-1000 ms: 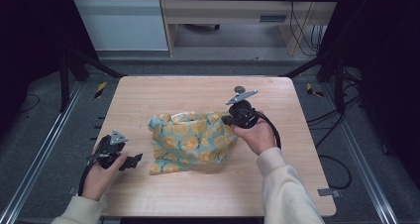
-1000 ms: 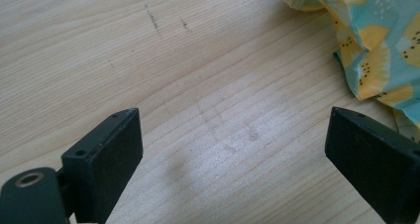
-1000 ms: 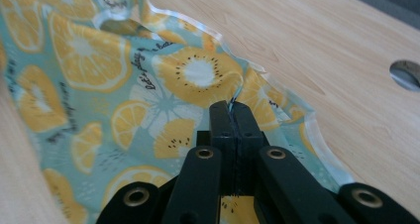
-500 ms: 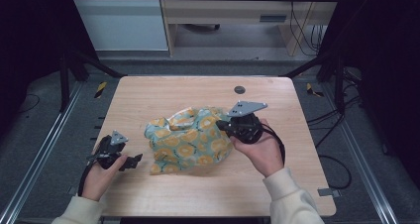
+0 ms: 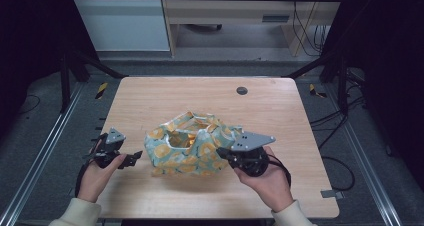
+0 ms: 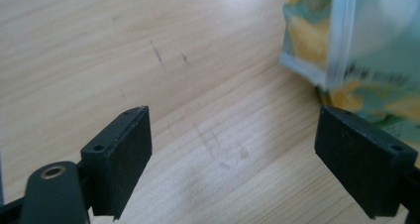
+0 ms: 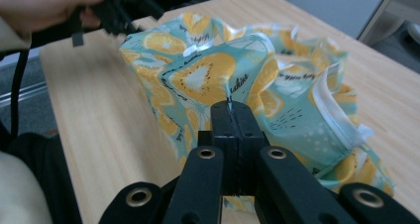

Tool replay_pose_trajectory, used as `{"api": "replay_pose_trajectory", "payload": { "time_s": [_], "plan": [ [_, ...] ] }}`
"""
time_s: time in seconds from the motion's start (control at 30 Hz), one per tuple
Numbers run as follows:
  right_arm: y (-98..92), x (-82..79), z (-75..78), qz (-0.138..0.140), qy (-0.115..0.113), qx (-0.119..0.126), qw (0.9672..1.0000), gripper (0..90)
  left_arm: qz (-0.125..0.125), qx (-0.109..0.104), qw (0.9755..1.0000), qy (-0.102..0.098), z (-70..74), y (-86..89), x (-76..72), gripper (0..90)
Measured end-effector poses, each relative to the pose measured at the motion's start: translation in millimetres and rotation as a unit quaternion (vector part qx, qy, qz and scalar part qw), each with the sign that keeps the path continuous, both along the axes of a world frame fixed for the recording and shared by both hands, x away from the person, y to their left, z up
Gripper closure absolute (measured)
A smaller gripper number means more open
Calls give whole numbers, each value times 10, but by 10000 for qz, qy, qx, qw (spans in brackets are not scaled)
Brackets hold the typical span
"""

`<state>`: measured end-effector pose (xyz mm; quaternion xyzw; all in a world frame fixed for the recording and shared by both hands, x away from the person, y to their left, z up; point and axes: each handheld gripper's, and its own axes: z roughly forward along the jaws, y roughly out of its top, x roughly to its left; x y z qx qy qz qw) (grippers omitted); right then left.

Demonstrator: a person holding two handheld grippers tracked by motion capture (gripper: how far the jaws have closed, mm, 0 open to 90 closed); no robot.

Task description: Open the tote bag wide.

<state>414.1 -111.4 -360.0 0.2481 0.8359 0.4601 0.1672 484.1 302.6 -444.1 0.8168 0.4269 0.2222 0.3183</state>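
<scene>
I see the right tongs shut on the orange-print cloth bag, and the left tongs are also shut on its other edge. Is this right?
Not quite. The left tongs are open, with bare table between the jaws; the left gripper view shows this. The right tongs are indeed shut on the orange-print cloth bag.

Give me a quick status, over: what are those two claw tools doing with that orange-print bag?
Right gripper shut on the fabric bag, holding its edge up. Left gripper open, jaws just closing a little, nothing between them, beside the bag. Wooden table around it unobstructed.
</scene>
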Motion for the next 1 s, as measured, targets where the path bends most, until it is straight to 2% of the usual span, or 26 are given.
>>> {"api": "replay_pose_trajectory", "payload": {
  "time_s": [0.07,0.17,0.23,0.27,0.33,0.43,0.47,0.57,0.67,0.8,0.87,0.9,0.93,0.97,1.0],
  "plan": [
    [11,-37,-63,26,34,-43,10000,900,-115,15,9999,39,79,-21,33,142],
    [27,-49,-145,29,48,-65,10000,900,-155,63,9998,-104,207,-70,85,148],
    [30,-37,-192,-9,64,-50,10000,900,-197,32,9997,-113,254,-91,105,151],
    [28,-27,-213,-23,56,-45,10000,900,-287,48,9994,-166,363,-130,134,151],
    [24,-11,-249,-96,66,-36,9999,900,-365,93,9991,-218,453,-173,161,148],
    [18,2,-286,-141,95,18,9999,900,-492,147,9985,-187,548,-214,191,136],
    [19,5,-296,-146,93,22,9998,900,-499,121,9985,-187,567,-230,198,135],
    [16,8,-320,-163,112,23,9998,900,-610,281,9976,-165,622,-279,214,134],
    [18,1,-344,-171,126,25,9998,900,-749,326,9966,-105,655,-373,235,126],
    [26,0,-384,-174,157,16,9997,900,-971,542,9938,-3,694,-541,290,114],
    [27,2,-394,-172,158,-1,9997,900,-1013,581,9932,9,696,-592,305,114],
    [27,6,-415,-187,183,2,9997,900,-1115,650,9916,66,693,-700,335,114],
    [27,6,-415,-187,183,2,9997,900,-1115,650,9916,66,693,-700,335,114],
    [19,13,-430,-186,201,11,9996,900,-1183,716,9904,83,678,-809,359,114],
    [14,16,-435,-195,195,30,9996,900,-1183,716,9904,83,678,-809,359,114]
  ]
}}
